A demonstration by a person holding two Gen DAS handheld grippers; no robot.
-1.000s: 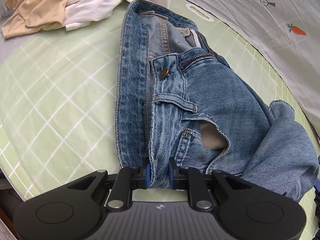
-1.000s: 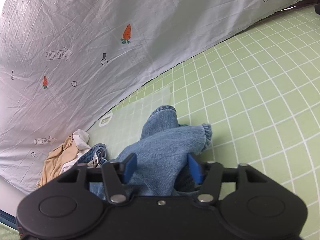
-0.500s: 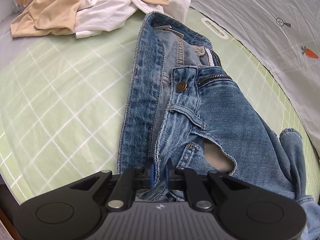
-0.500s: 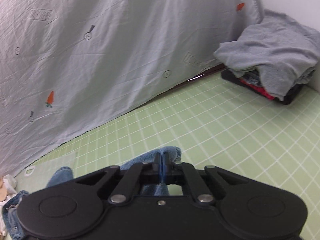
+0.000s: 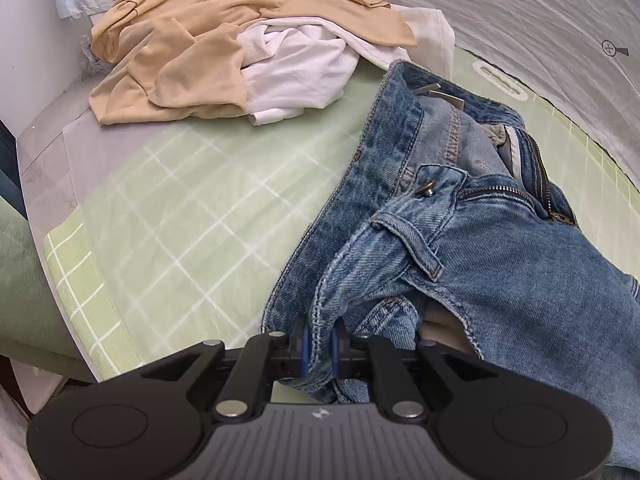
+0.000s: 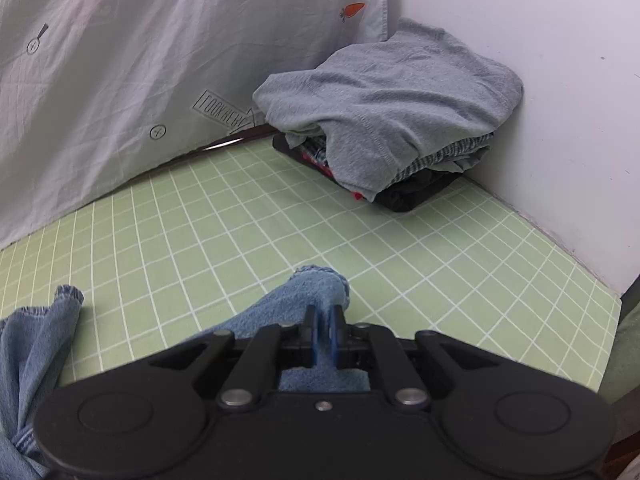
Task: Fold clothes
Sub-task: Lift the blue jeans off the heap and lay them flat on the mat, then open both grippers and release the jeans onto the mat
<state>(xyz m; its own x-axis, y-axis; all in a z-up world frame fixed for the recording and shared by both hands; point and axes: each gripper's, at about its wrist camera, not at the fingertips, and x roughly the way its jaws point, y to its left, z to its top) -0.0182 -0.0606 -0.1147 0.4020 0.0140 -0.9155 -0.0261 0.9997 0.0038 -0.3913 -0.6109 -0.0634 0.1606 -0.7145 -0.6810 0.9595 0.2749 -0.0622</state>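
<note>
A pair of blue jeans [image 5: 500,248] lies on the green checked table cover [image 5: 172,216], fly open, waistband toward the far edge. My left gripper [image 5: 319,344] is shut on the waistband edge near a front pocket. In the right wrist view, my right gripper [image 6: 323,330] is shut on one jeans leg near its hem [image 6: 316,284], held just above the cover. The other leg's hem [image 6: 66,294] hangs at the left.
A loose heap of beige [image 5: 192,40] and white [image 5: 296,72] clothes lies at the far left. A stack of folded clothes topped by a grey shirt [image 6: 384,96] sits in the far right corner by the white wall [image 6: 560,100]. A grey printed sheet [image 6: 140,60] hangs behind.
My right gripper closed on the jeans leg and swung right, pulling it toward the folded stack. My left gripper stayed shut on the waistband and shifted left, bringing the clothes heap into view.
</note>
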